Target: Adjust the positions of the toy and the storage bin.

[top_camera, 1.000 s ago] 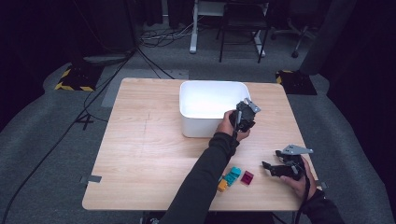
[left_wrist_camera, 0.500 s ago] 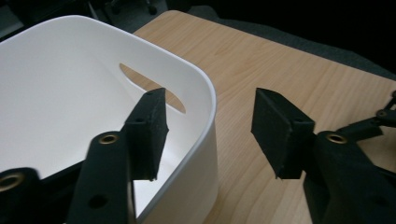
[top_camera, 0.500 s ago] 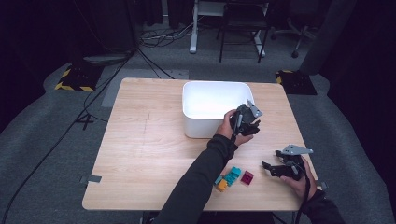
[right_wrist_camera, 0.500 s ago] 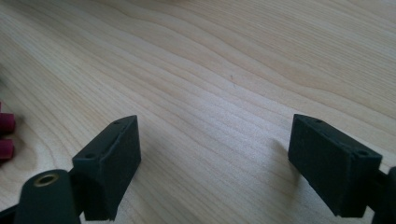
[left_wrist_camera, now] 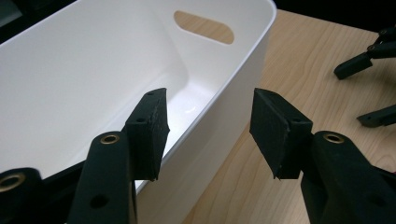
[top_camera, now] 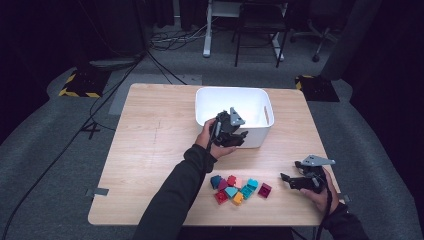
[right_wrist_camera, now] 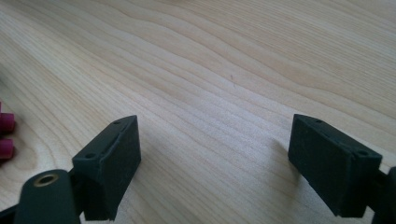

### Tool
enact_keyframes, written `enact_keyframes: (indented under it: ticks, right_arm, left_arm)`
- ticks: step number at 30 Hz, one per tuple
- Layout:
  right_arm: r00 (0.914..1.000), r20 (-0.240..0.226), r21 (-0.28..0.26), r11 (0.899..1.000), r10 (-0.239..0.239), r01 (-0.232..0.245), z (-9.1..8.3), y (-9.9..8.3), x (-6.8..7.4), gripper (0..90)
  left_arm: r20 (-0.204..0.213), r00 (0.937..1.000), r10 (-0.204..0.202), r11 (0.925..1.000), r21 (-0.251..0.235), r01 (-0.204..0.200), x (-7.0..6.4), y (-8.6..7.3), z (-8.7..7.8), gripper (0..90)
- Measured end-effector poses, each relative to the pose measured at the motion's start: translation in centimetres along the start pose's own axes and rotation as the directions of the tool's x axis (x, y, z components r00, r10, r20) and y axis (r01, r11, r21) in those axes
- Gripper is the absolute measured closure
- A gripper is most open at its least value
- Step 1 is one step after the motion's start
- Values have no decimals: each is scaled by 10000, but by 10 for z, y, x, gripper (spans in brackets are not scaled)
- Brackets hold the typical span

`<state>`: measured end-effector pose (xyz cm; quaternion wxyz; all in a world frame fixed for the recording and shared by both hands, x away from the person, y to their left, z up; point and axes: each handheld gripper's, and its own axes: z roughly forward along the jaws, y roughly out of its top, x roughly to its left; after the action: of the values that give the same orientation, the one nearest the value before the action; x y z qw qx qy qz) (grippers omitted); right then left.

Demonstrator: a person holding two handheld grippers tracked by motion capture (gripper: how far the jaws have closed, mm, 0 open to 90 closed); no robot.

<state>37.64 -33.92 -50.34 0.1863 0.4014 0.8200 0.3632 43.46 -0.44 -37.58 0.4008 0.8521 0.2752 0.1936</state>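
The white rectangular plastic bin (top_camera: 234, 102) with oval handle slots stands on the far half of the light wooden tabletop (top_camera: 150, 150), right of centre. The left claw (top_camera: 239, 137) hovers at the bin's near wall, just over the rim — in the left gripper view its jaws stand apart and hold nothing, one pad (left_wrist_camera: 148, 130) over the bin's inside, the other over the tabletop outside, with the white wall (left_wrist_camera: 219, 116) between them. The bin's visible interior looks bare.

Nearer the person, at the front edge, lies a cluster of small colourful toy blocks (top_camera: 235, 188) — teal, red, orange, pink and blue, touching one another, with a magenta block (top_camera: 264, 190) just to their right.

The right claw (top_camera: 286, 181) rests low near the front right corner, beside the magenta block but apart from it. Its jaws are spread wide with only bare wood between them; a sliver of the magenta block (right_wrist_camera: 5, 135) shows at the left edge of the right gripper view.
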Motion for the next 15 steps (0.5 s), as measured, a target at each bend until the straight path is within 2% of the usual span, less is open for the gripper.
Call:
enact_keyframes:
  ticks: [2, 3, 5, 9, 11, 12, 13, 14, 15]
  right_arm:
    - [10000, 4, -13, 10000, 6, -6, 0, 0, 0, 171]
    - [10000, 7, -16, 10000, 1, -1, 0, 0, 0, 171]
    - [10000, 5, -13, 10000, 6, -6, 0, 0, 0, 171]
    - [10000, 5, -10, 10000, 2, -2, 0, 0, 0, 171]
    - [10000, 5, -15, 10000, 5, -5, 0, 0, 0, 171]
    - [10000, 2, -3, 10000, 1, -1, 0, 0, 0, 171]
    - [10000, 2, -3, 10000, 1, -1, 0, 0, 0, 171]
    - [10000, 3, -1, 10000, -2, 2, 0, 0, 0, 171]
    - [10000, 3, -1, 10000, -2, 2, 0, 0, 0, 171]
  left_arm:
    - [101, 9999, -76, 10000, -38, 77, 3, -2, 0, 495]
    - [137, 9999, 91, 9997, 205, -94, 8, -5, 2, 506]
    - [110, 9998, 192, 9995, 257, -195, 11, -7, 5, 523]
    - [708, 9972, -229, 9995, -182, 242, 16, -6, 11, 619]
    - [948, 9955, -56, 9999, -78, 64, 17, -3, 15, 632]
    - [997, 9945, 307, 9992, 214, -330, 17, -2, 17, 640]
    - [997, 9945, 307, 9992, 214, -330, 17, -2, 17, 653]
    - [1325, 9889, 674, 9968, 338, -725, 15, 0, 24, 675]
    - [1325, 9889, 674, 9968, 338, -725, 15, 0, 24, 701]
